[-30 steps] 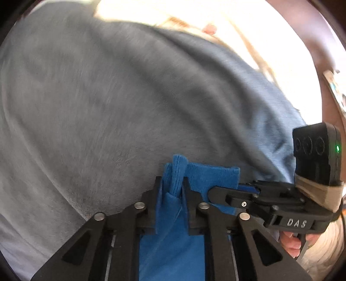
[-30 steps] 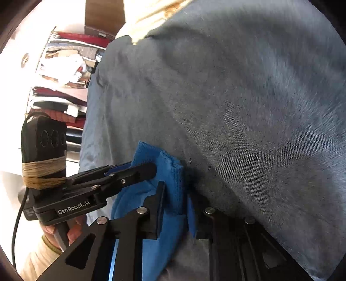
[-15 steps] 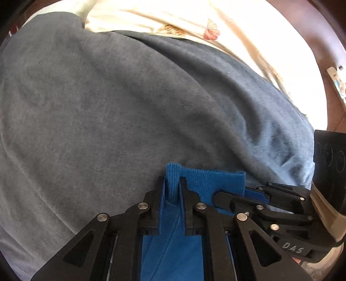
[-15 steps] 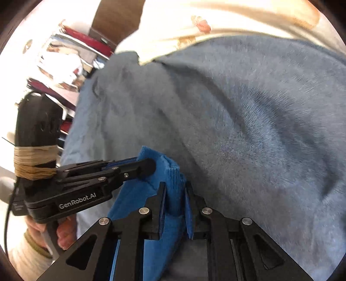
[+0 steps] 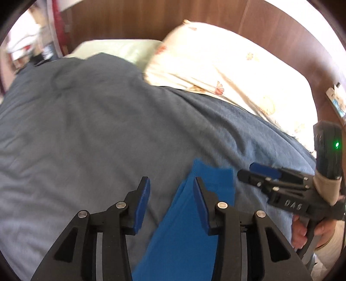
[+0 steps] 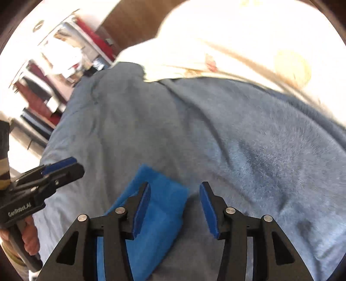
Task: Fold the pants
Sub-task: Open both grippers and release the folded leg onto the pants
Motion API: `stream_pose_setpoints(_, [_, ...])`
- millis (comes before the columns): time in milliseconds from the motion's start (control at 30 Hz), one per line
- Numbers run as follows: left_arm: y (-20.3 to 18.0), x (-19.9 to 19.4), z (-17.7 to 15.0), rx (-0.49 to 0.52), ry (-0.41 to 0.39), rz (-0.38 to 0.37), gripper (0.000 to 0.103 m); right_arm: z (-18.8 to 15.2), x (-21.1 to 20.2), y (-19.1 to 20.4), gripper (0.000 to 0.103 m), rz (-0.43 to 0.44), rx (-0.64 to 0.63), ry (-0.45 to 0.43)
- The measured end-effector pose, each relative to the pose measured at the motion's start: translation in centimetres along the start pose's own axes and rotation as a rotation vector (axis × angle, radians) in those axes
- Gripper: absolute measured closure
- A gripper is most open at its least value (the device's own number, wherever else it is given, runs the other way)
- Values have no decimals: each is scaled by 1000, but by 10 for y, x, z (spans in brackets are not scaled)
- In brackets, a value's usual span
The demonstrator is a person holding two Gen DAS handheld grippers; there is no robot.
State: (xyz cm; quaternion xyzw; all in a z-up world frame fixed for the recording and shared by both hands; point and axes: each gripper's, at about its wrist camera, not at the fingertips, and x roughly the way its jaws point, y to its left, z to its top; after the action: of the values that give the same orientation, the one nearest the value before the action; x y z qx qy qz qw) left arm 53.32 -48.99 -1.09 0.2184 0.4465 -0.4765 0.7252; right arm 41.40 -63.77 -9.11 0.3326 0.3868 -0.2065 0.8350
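Observation:
The bright blue pants (image 5: 183,227) lie in a folded strip on the grey-blue blanket (image 5: 97,129), their ribbed end pointing up the bed. My left gripper (image 5: 170,188) hangs above them with its jaws opening; the cloth lies below the right finger, no pad pressing it. In the right wrist view the same pants (image 6: 160,207) lie under my right gripper (image 6: 174,194), whose jaws are also opening with nothing pinched between them. Each gripper shows in the other's view: the right one (image 5: 248,170) at the right, the left one (image 6: 69,166) at the left, each held by a hand.
A cream flowered pillow (image 5: 216,64) and a pale pillow (image 5: 116,49) lie at the head of the bed against a brown wooden headboard (image 5: 151,19). Shelves of stacked clothes (image 6: 54,71) stand off the bed's left side.
Both grippers let go of the pants' ribbed end, opened and rose away from the bed. The blue cloth now lies flat on the blanket and more of the pillows and headboard shows.

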Motion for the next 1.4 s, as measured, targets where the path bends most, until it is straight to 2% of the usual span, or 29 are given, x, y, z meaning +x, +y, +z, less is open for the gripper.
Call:
stream_pose_setpoints(233, [5, -78, -81, -163, -44, 87, 63, -31, -50, 59, 54, 127, -245, 12])
stream_pose_setpoints(433, [7, -145, -151, -320, -88, 160, 62, -73, -88, 117, 54, 255, -442, 40])
stream_pose_setpoints(567, [2, -189, -203, -405, -108, 247, 59, -107, -109, 144, 54, 327, -537, 89])
stream_pose_setpoints(800, [-3, -239, -290, -510, -94, 347, 56, -177, -127, 180, 54, 396, -656, 214])
stream_pose_setpoints(1000, [-7, -264, -353, -612, -88, 368, 56, -235, -135, 200, 54, 419, -753, 297])
stream_pose_setpoints(1200, [-15, -267, -402, -685, -88, 449, 49, -284, -128, 208, 54, 418, -811, 371])
stream_pose_setpoints(1300, [-15, -257, -429, -756, -45, 478, 49, -303, -113, 208, 54, 403, -842, 411])
stream_pose_setpoints(1400, [-10, -246, -456, -855, 2, 475, 49, -316, -96, 209, 55, 376, -858, 446])
